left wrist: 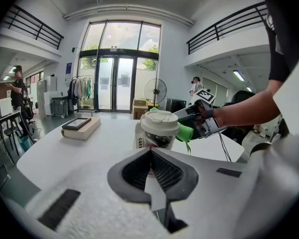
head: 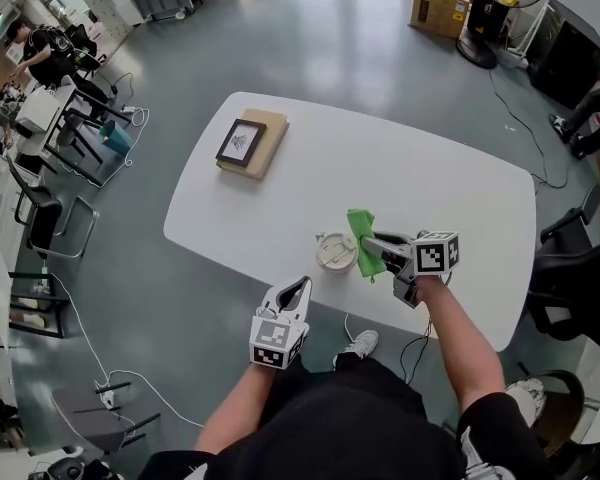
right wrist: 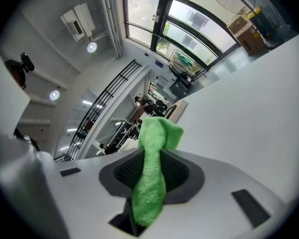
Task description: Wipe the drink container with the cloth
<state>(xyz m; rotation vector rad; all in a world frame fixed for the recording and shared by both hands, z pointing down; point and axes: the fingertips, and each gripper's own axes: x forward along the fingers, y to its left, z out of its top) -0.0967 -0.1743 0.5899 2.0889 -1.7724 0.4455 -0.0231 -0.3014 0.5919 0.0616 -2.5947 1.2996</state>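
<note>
The drink container (left wrist: 159,129) shows the partly hidden letters "COFF" on its side; nothing else is legible.

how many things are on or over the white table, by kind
white lidded paper coffee cup: 1
green fuzzy cloth: 1
black-framed picture: 1
thick tan book under the picture: 1
total: 4

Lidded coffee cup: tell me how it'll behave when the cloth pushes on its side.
The cup looks tall, narrow and made of paper, so it is likely light and may slide or tip on the smooth white table. Its lid looks seated, so spills seem unlikely.
</note>
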